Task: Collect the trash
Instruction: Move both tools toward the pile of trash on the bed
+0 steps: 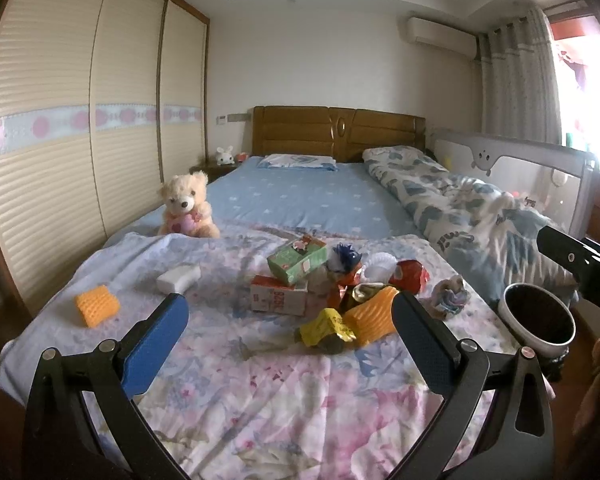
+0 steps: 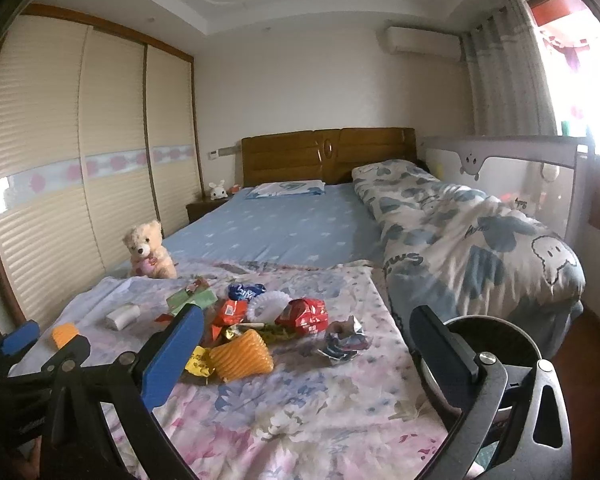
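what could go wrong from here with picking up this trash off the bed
1. The white round bin sits off the bed's right edge, so carried trash may drop on the floor.
2. The crumpled yellow wrapper touches the orange ribbed foam sleeve; the open left tongs may snag both.

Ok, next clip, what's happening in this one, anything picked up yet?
Nothing is picked up yet. A person holds both grippers open over the foot of a bed, above the floral blanket. The left gripper faces a pile of wrappers: a yellow wrapper, an orange foam sleeve, a green box, a red packet. The right gripper is empty too. A round bin stands beside the bed on the right.
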`<act>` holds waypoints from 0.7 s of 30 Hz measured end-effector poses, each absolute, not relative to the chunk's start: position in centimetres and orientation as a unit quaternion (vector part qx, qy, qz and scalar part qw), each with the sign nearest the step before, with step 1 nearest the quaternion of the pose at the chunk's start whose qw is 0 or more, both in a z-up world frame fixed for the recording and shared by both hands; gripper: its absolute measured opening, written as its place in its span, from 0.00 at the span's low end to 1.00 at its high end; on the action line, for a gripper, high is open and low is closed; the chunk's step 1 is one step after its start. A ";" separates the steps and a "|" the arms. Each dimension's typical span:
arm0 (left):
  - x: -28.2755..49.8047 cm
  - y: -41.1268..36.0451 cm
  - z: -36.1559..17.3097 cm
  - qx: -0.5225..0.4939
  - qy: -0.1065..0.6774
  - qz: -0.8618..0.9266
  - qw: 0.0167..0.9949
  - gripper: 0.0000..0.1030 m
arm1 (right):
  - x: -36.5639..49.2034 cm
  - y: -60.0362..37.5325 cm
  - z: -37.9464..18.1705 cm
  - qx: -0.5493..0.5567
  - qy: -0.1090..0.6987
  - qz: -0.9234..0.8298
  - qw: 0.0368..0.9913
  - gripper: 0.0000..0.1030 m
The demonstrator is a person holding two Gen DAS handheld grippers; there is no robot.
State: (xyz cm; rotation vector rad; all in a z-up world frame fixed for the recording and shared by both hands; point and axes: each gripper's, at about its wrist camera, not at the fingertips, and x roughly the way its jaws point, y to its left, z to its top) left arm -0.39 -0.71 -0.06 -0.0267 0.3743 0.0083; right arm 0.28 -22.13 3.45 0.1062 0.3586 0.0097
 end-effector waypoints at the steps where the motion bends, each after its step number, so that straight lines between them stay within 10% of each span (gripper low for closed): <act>1: -0.4 -0.8 -0.1 -0.011 0.185 0.005 0.983 1.00 | 0.3 -22.2 3.4 0.054 0.179 0.007 0.982 1.00; 21: -0.4 -0.7 -0.1 -0.011 0.187 0.004 0.982 1.00 | 0.6 -22.4 2.5 0.071 0.195 0.019 0.978 1.00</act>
